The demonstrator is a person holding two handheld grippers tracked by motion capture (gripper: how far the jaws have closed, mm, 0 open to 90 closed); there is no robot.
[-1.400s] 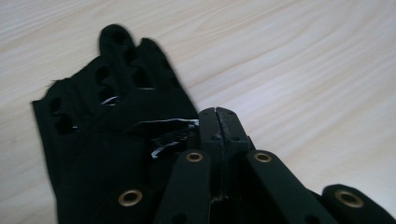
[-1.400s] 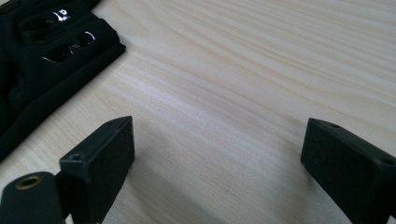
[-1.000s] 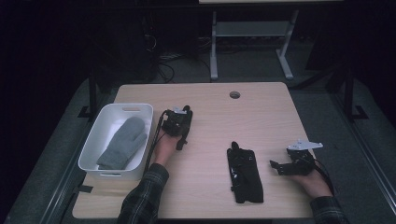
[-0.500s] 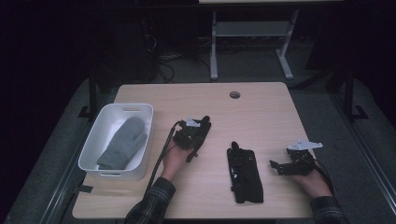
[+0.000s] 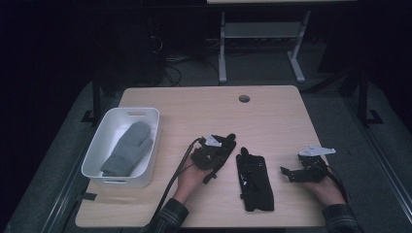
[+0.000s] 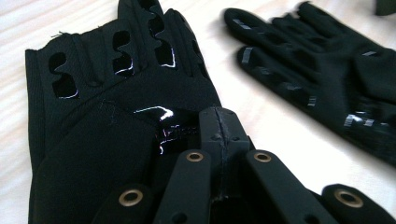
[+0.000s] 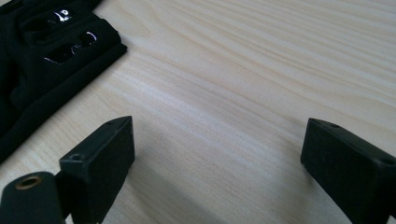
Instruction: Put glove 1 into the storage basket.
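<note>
Tabletop (image 5: 204, 104): pale wood, carries all items.
Bin (image 5: 94, 162): white, well left of the left fingers; holds a grey mitten (image 5: 127, 148).
Flat glove (image 5: 255, 182): black, lies between the two grippers.
Held glove (image 6: 107, 107): black, at the left fingers' tips, low over the tabletop.
Left gripper (image 6: 219, 116): fingers closed, apparently pinching the held glove.
Right gripper (image 7: 217, 149): fingers wide apart, nothing between them.
Step, judged: bringing the held glove beside its mate. The next move calls for lowering, aligning and releasing.
Views: the left gripper view gives the pinch and both gloves close; the high view gives the bin and mitten.
</note>
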